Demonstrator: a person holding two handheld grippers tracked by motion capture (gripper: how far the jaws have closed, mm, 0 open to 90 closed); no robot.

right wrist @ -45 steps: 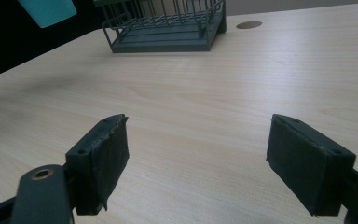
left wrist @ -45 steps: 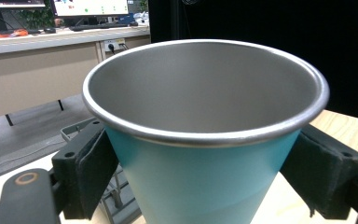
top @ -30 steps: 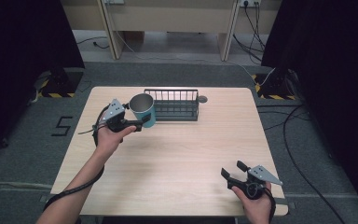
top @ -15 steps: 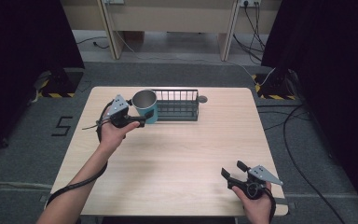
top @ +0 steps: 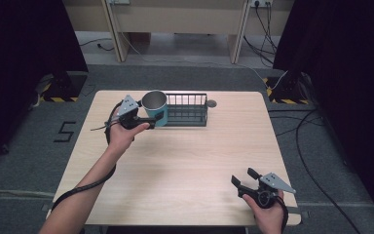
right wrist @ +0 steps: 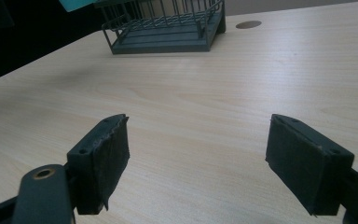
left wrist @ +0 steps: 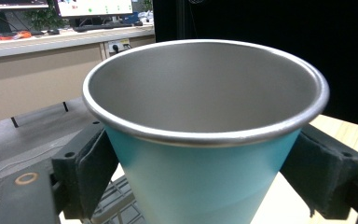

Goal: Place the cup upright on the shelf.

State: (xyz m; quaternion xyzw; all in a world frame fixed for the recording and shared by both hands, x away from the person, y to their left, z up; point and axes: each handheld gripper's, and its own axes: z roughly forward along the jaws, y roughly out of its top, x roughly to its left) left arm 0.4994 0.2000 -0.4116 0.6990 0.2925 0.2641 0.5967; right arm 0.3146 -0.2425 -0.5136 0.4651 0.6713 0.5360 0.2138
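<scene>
A teal metal cup (top: 156, 107) with a silver inside is held upright above the table at the left end of a dark wire basket (top: 187, 110). My left gripper (top: 148, 117) is shut on the teal cup (left wrist: 205, 140), its two pads (left wrist: 93, 172) pressing the cup's sides just below the rim. My right gripper (top: 243, 179) rests low near the table's front right corner. It is open, and nothing lies between its pads (right wrist: 105, 158) but bare wood. The right gripper view shows the basket (right wrist: 168, 28) far ahead.
The light wooden table (top: 190, 165) has a round cable hole (top: 211, 103) just right of the basket. Cables trail over the grey floor to the right. Dark curtains flank the area on both sides.
My left gripper has carried the cup up and to the right, closer to the basket's left end. The right gripper has stayed still.
</scene>
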